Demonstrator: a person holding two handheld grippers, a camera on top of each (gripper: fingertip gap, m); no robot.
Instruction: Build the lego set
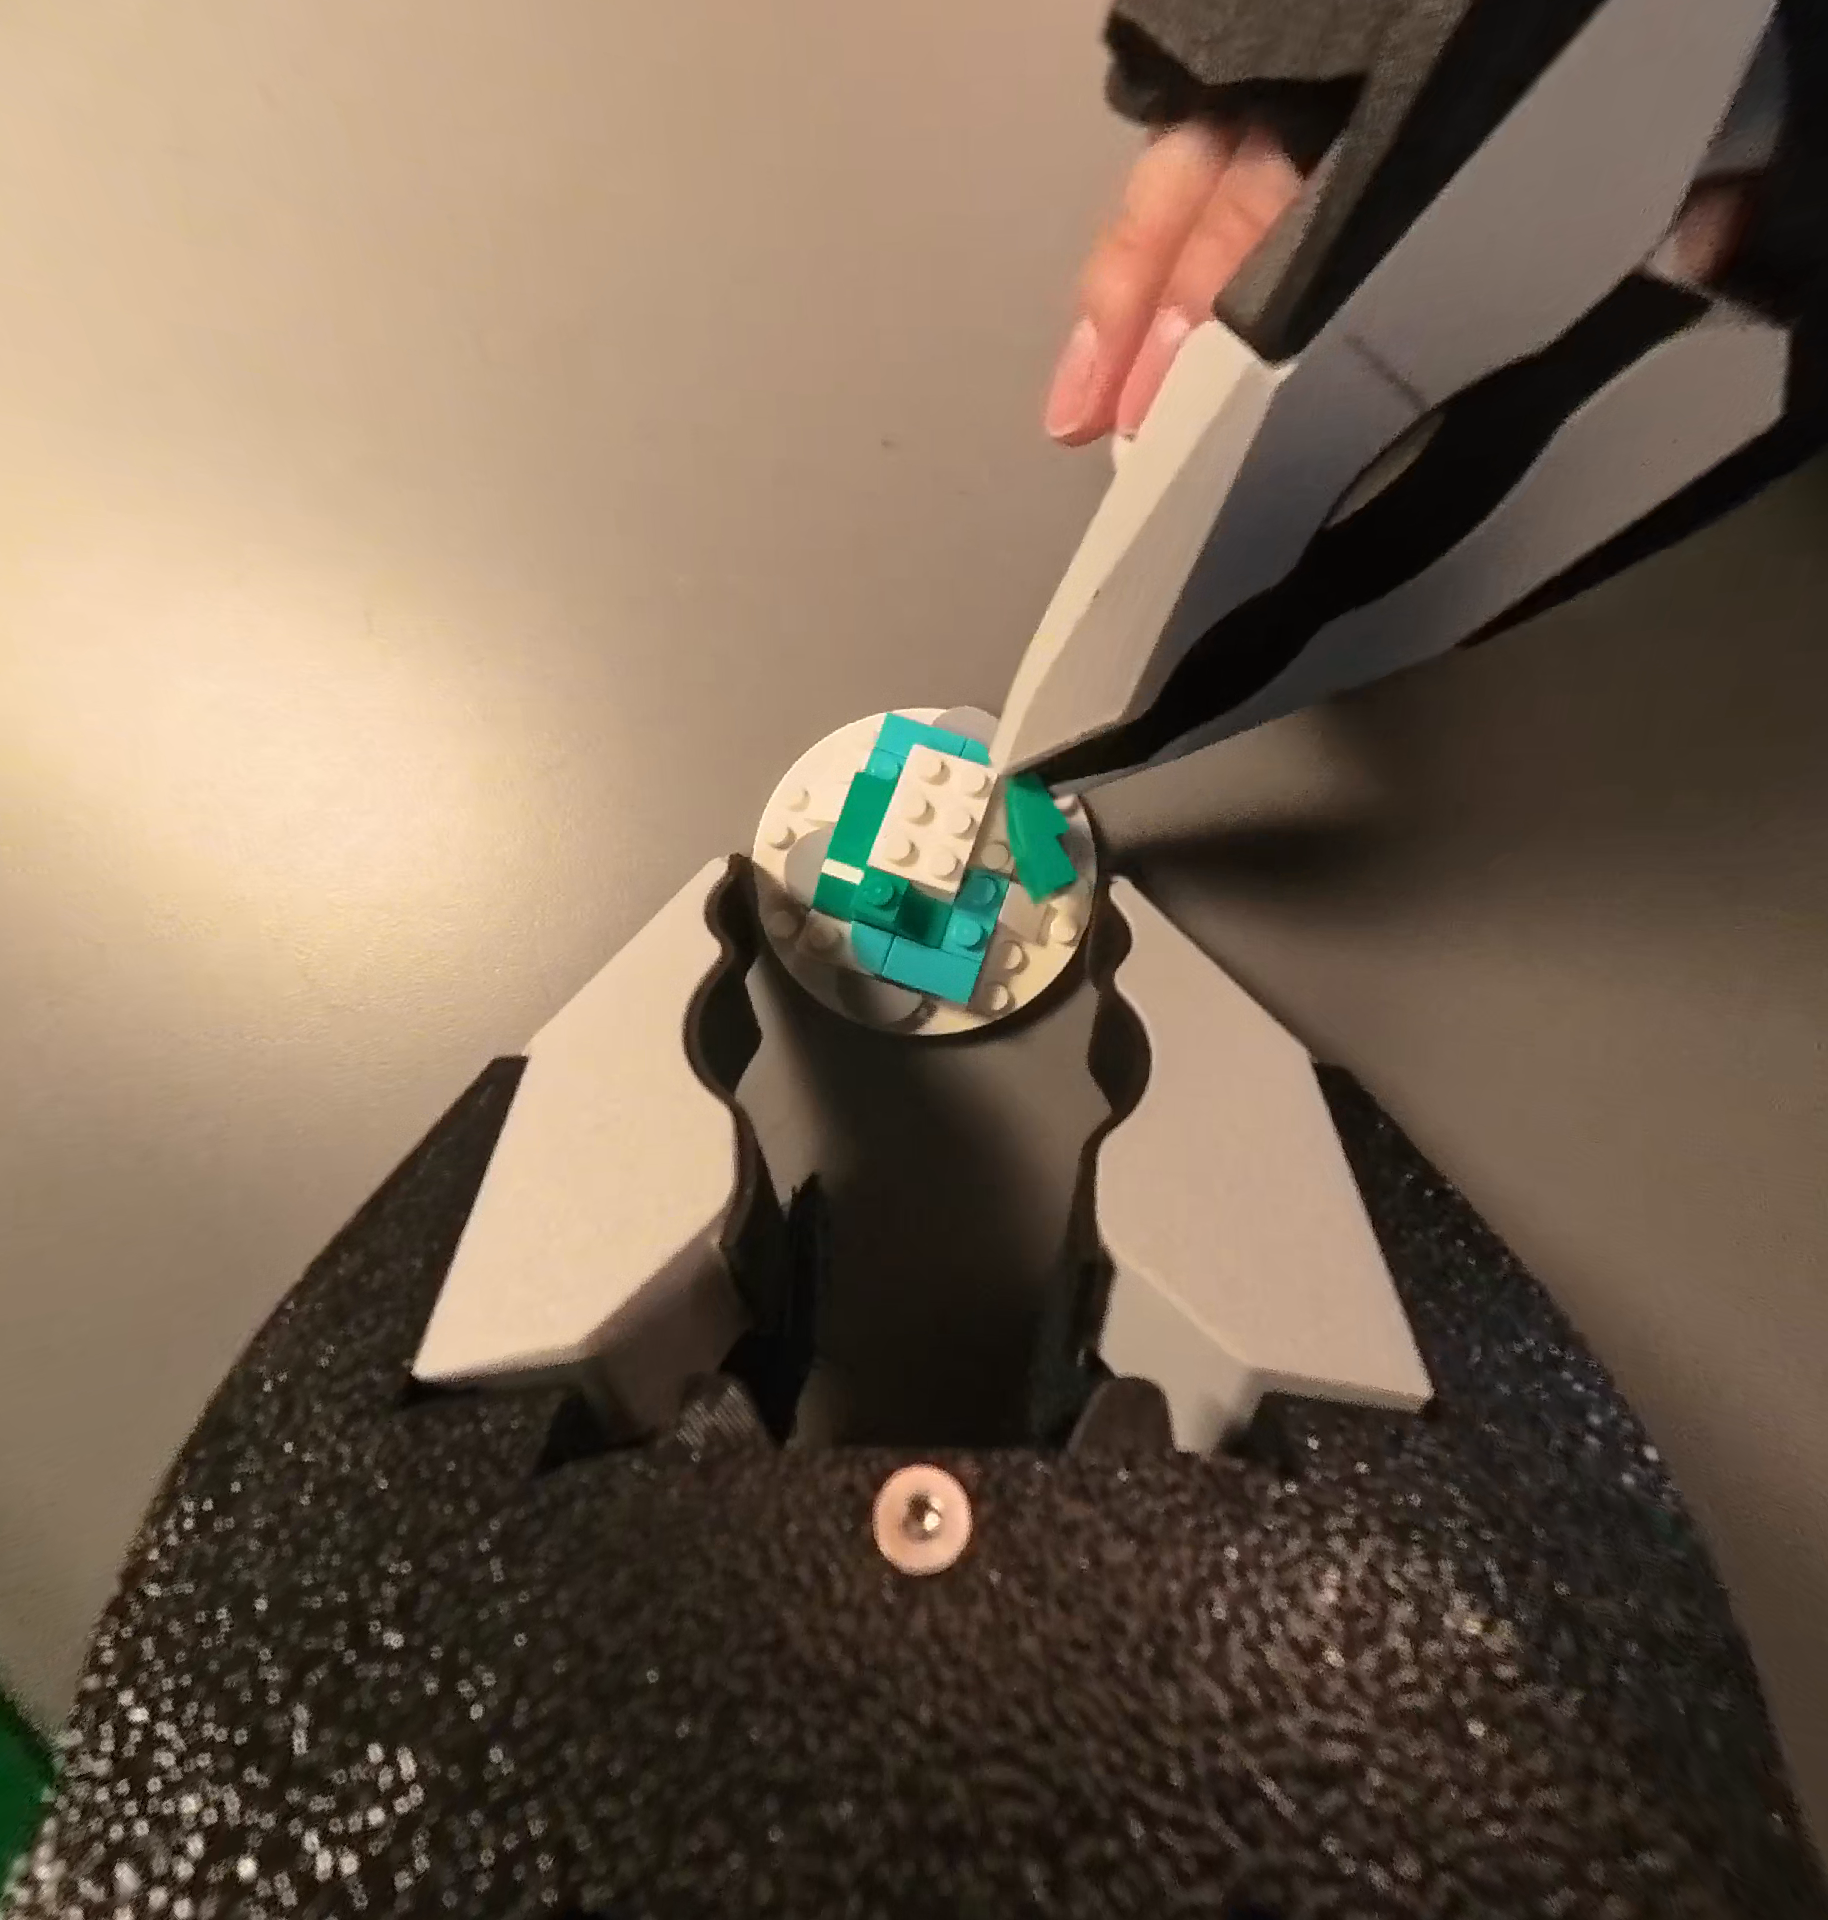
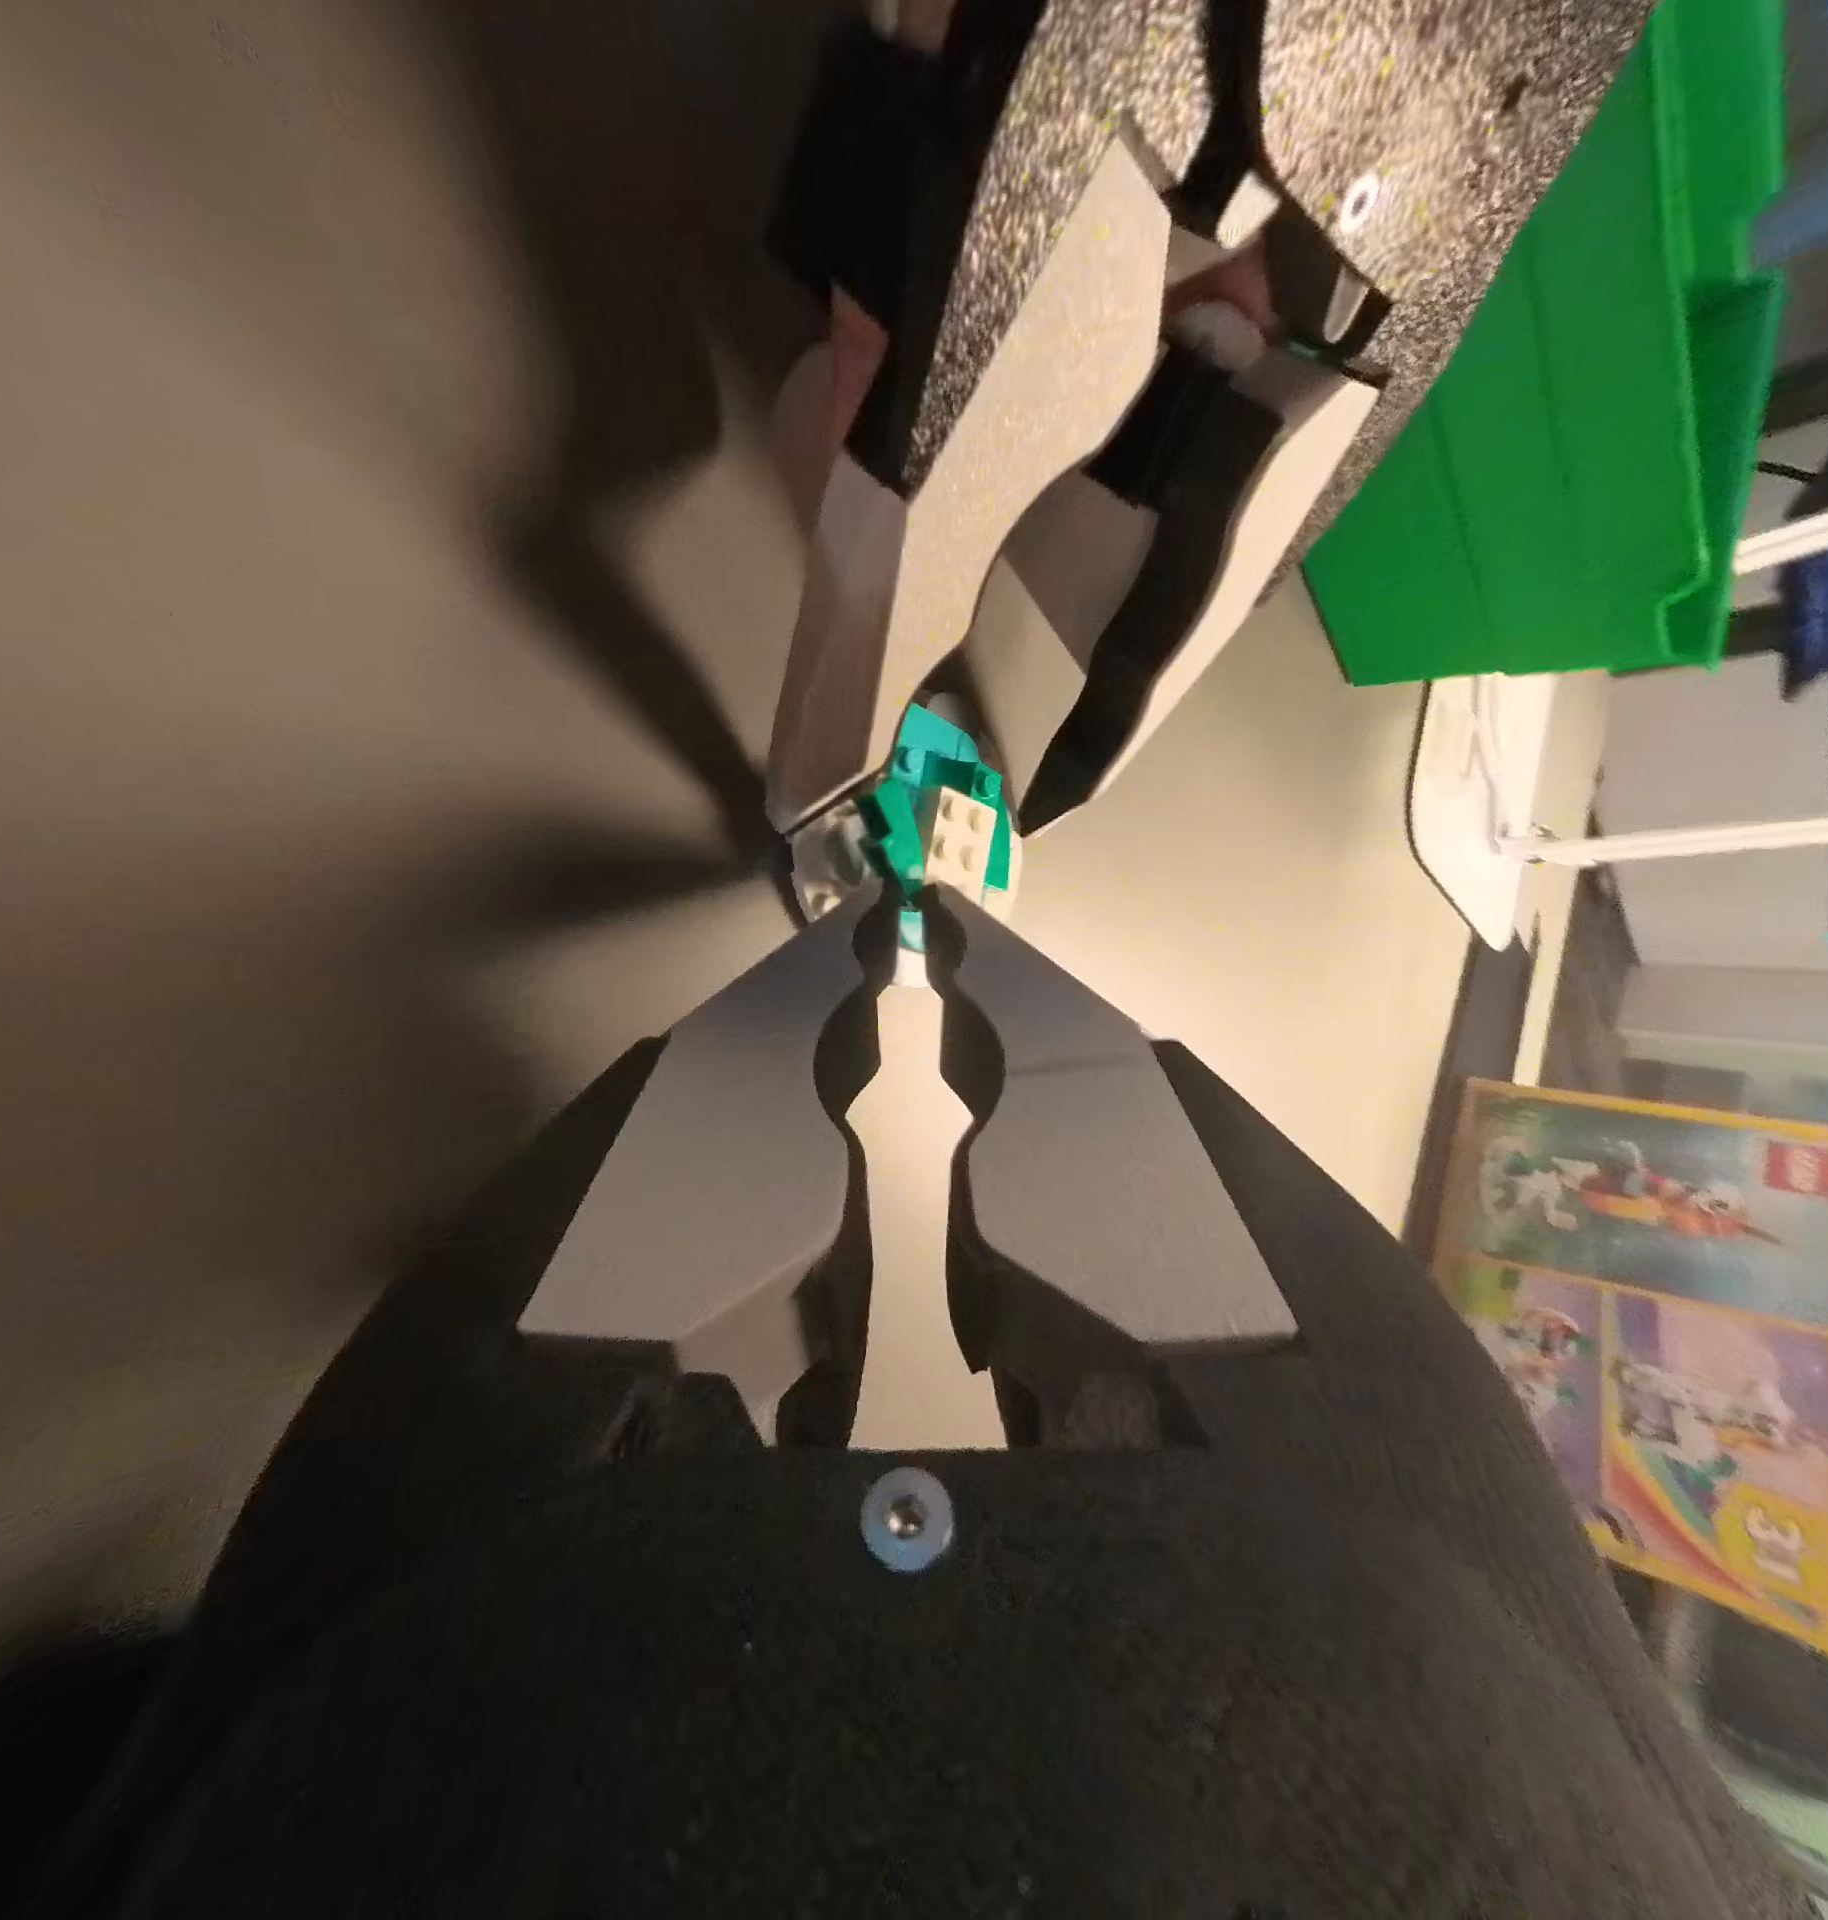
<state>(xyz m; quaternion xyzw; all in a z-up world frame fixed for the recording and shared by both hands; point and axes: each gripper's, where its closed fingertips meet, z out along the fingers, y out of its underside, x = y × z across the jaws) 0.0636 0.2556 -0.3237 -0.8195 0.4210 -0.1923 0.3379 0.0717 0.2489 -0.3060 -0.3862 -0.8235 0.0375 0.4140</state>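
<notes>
Left wrist view, nearest: the left gripper [image 1: 920,914], its grey fingers [image 1: 619,1122] spread to a middling width and pressed against the two sides of a round white studded plate [image 1: 785,821], which they hold at their tips. The plate carries the lego model [image 1: 915,873]: teal bricks low and near, a white studded brick [image 1: 936,821] on top. On the model's right edge sits a dark green piece [image 1: 1035,847], tilted. Beyond it, the right gripper [image 1: 1029,769] enters from the far right, its tips nearly closed and touching the green piece at the white brick's far right corner. Farther still, a hand [image 1: 1138,312] in a dark sleeve lies behind that gripper. All rests over a plain beige table [image 1: 318,468].

Right wrist view, nearest: the right gripper [image 2: 908,914], narrow, its tips pinching a small teal part at the model's [image 2: 925,821] near edge. Beyond the model stands the left gripper [image 2: 899,821], clasping the plate. To the far right lie a green bin [image 2: 1575,416] and, nearer, a yellow-edged toy box [image 2: 1658,1340].
</notes>
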